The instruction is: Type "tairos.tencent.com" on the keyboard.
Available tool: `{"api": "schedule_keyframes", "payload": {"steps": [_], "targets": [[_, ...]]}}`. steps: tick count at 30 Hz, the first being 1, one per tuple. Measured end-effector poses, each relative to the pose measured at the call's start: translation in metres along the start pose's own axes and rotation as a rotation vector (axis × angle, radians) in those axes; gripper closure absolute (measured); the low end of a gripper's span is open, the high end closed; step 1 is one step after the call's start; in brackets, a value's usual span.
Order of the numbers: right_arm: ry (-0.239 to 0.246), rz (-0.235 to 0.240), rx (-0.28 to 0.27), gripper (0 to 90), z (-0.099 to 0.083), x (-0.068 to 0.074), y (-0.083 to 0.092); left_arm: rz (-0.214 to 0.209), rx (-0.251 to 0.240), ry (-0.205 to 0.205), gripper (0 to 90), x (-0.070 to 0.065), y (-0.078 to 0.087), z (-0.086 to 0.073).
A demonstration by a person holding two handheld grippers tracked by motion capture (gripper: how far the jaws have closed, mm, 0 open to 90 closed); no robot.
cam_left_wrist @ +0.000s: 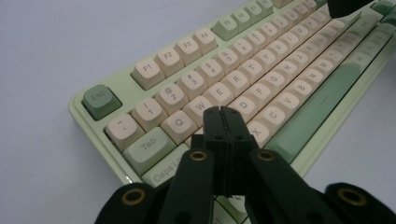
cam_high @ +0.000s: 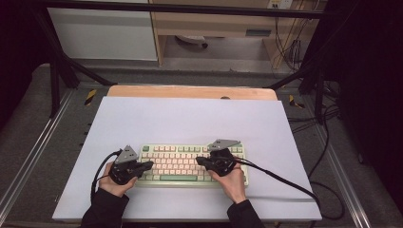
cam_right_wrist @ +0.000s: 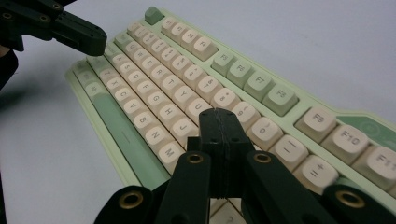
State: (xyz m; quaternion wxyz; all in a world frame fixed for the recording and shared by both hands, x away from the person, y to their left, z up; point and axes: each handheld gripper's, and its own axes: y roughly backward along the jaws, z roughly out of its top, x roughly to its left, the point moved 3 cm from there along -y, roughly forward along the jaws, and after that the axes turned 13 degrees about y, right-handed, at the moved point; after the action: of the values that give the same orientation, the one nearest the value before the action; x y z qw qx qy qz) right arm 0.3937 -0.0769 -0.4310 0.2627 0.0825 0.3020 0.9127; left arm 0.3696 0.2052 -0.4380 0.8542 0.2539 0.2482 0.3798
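Note:
A pale green keyboard (cam_high: 180, 164) with cream keys lies on a white sheet near the front of the table. My left gripper (cam_high: 149, 165) is shut, its jaws pressed together with nothing between them. Its tip hangs over the letter keys at the keyboard's left end, around the S and D keys (cam_left_wrist: 223, 112). My right gripper (cam_high: 199, 160) is shut too and empty. Its joined jaws (cam_right_wrist: 219, 114) sit just above the letter keys right of the middle. Whether either tip touches a key I cannot tell. The left gripper (cam_right_wrist: 93, 39) also shows far off in the right gripper view.
The white sheet (cam_high: 190, 118) covers most of a wooden table (cam_high: 190, 91). A black cable (cam_high: 285, 180) trails from the right gripper across the sheet to the right. Dark frame bars and more cables stand beyond the table's sides.

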Motion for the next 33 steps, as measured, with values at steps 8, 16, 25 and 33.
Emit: {"api": "schedule_keyframes", "payload": {"steps": [8, 16, 25, 33], "targets": [[0.010, -0.016, 0.031, 90.0, 0.005, 0.002, -0.023, 0.000, -0.002, -0.001, 89.8, 0.000, 0.001, 0.000], [0.010, -0.017, 0.042, 90.0, 0.004, 0.001, -0.030, 0.000, 0.000, -0.002, 89.8, 0.000, 0.000, 0.000], [0.024, -0.020, 0.055, 90.0, 0.003, 0.002, -0.035, 0.000, -0.001, -0.003, 89.8, 0.000, 0.000, 0.000], [0.038, -0.019, 0.057, 90.0, 0.003, 0.003, -0.035, -0.001, -0.002, -0.003, 89.8, 0.000, 0.001, 0.000]]}}
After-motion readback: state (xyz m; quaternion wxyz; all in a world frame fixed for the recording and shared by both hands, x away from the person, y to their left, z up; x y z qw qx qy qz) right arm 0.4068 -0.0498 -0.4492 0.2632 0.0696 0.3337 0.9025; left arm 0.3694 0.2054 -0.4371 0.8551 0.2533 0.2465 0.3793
